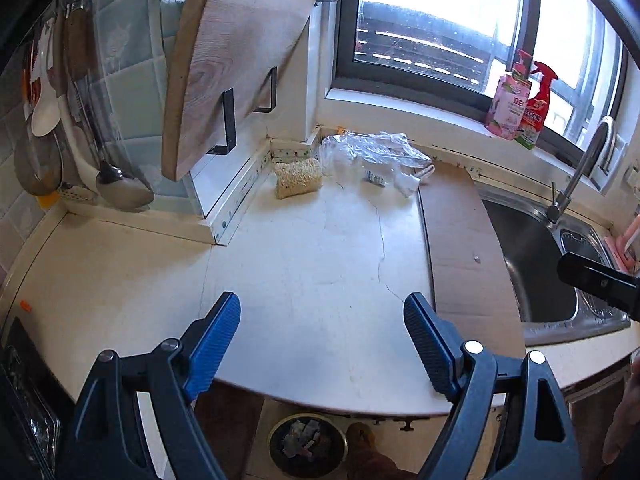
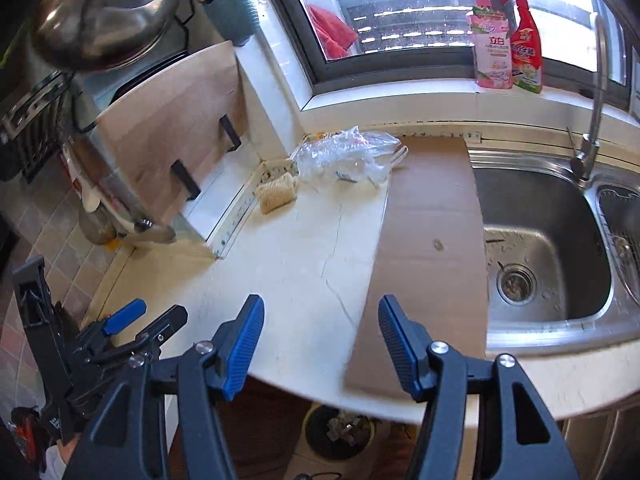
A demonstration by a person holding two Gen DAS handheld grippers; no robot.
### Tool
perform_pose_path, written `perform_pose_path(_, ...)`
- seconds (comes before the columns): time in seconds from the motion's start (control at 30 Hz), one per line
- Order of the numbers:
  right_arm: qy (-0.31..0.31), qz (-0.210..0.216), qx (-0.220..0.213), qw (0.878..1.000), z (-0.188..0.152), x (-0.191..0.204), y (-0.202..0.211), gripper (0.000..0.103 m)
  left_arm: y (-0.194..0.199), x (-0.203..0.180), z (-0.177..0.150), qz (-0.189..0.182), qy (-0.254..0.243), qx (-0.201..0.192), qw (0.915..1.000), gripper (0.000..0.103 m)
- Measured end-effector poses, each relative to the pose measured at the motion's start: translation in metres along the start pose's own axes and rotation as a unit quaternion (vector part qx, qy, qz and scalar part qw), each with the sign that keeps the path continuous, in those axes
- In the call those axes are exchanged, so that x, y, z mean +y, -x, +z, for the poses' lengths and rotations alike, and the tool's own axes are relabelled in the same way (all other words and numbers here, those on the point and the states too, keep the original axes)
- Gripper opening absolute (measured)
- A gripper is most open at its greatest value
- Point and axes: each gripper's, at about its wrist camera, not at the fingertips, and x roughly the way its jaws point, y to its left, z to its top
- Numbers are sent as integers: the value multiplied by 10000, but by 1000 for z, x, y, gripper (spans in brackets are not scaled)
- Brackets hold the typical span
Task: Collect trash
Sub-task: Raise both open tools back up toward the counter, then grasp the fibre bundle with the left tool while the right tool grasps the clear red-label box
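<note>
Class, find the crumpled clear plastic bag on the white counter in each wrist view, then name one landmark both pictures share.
Left wrist view: the crumpled clear plastic bag lies upper centre, at the counter's back edge below the window.
Right wrist view: the bag lies upper centre, left of the sink.
Shared landmark: the tan fibrous scrubber, just left of the bag.

A: What carries it all?

B: A pale counter (image 1: 312,248), cracked across the middle, with a steel sink (image 2: 552,216) set in at its right.

A: And lying on it?

B: A cardboard sheet (image 2: 432,216) lies flat between the bare stone and the sink. A crumpled plastic bag (image 1: 372,156) sits at the back by the wall, its edge touching the cardboard. A loofah (image 1: 298,178) lies just left of the bag.
</note>
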Motion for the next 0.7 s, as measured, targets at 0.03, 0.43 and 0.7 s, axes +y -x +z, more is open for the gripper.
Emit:
perform_pose_path(0.03,-11,27,25,10000,10,-4,-8,60,-12,-1,11,40,22,29,10000,83)
perform_pose_path(0.43,-425,466,474,9969,142,-60,-161,60,-184,-5,112,1007,522,-15,9935,83)
perform_pose_path(0.7,-1365,864,1032,9815,175,-77,-264,60,-254,0,140,1528,715,-83,9856,83)
